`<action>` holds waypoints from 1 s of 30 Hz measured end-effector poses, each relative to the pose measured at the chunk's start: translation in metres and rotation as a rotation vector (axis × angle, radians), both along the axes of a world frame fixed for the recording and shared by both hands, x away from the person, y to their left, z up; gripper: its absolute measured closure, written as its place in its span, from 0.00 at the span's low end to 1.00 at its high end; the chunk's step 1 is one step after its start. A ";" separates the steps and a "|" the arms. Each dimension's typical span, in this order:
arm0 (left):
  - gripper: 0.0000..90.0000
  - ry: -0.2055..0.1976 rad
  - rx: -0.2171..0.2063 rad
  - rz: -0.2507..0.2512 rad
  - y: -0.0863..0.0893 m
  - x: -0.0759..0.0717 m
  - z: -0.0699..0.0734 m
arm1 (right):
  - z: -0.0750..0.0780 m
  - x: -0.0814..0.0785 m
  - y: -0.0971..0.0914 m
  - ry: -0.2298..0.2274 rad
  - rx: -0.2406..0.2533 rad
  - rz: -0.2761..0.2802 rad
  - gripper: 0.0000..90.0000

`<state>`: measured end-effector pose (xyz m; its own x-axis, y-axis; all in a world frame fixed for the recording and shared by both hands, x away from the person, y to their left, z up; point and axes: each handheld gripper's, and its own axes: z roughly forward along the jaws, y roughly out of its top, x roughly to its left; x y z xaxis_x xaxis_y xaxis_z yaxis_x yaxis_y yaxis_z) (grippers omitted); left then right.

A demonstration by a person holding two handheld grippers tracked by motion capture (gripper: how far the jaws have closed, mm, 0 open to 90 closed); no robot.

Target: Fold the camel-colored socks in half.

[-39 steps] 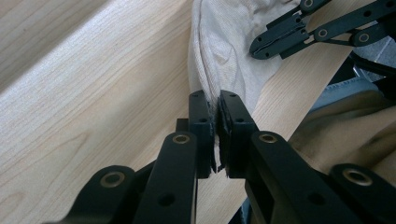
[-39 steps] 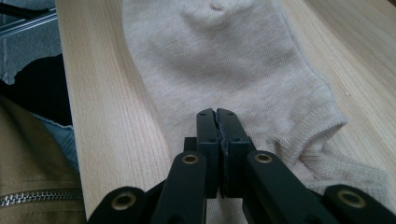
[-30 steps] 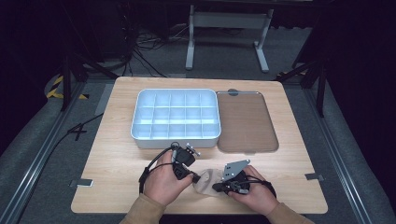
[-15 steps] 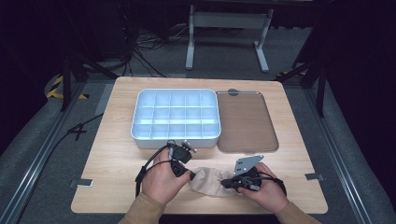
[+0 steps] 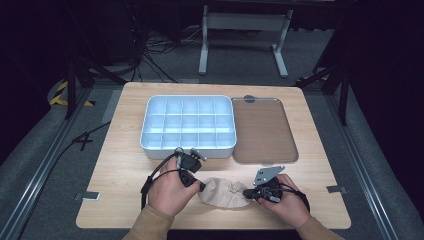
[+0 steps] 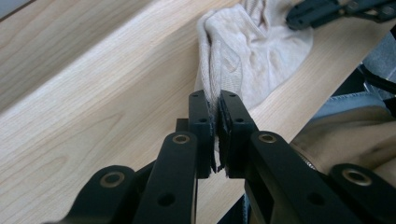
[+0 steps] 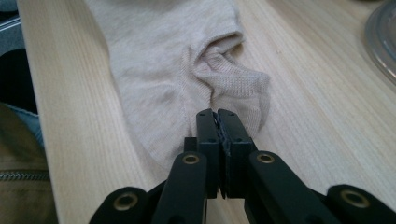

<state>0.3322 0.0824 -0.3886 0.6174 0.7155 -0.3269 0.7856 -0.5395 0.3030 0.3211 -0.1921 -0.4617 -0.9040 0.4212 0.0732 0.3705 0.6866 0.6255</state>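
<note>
A beige sock [image 5: 222, 192] lies flat near the table's front edge, between my two grippers. My left gripper [image 5: 200, 186] is at its left end. In the left gripper view the jaws [image 6: 215, 100] are shut on a fold of the sock [image 6: 252, 56]. My right gripper [image 5: 246, 192] is at the sock's right end. In the right gripper view its jaws [image 7: 217, 116] are closed on the edge of the sock [image 7: 163, 70], whose heel puckers just ahead. The right gripper [image 6: 292, 18] also shows at the far end of the sock in the left gripper view.
A white tray with several compartments [image 5: 187, 147] stands behind my hands at mid-table. A flat brown lid [image 5: 262, 130] lies to its right. The table's front edge [image 5: 215, 226] runs just below the hands.
My right gripper has moved to the right and the sock now lies spread wider between the two grippers. The left gripper has barely shifted.
</note>
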 end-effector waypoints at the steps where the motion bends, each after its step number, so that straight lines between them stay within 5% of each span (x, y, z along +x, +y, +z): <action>1: 0.94 0.004 -0.006 -0.008 -0.001 0.000 0.000 | -0.001 0.000 0.000 -0.002 0.005 0.001 0.99; 10: 0.94 -0.017 -0.031 -0.047 -0.010 -0.003 0.004 | -0.002 0.002 0.008 -0.065 -0.033 0.047 1.00; 19: 0.94 -0.041 -0.069 -0.072 -0.022 -0.001 0.010 | -0.004 0.000 0.009 -0.101 -0.021 0.070 1.00; 30: 0.94 -0.059 -0.093 -0.135 -0.045 0.007 0.009 | -0.007 0.001 0.006 -0.089 0.022 0.082 1.00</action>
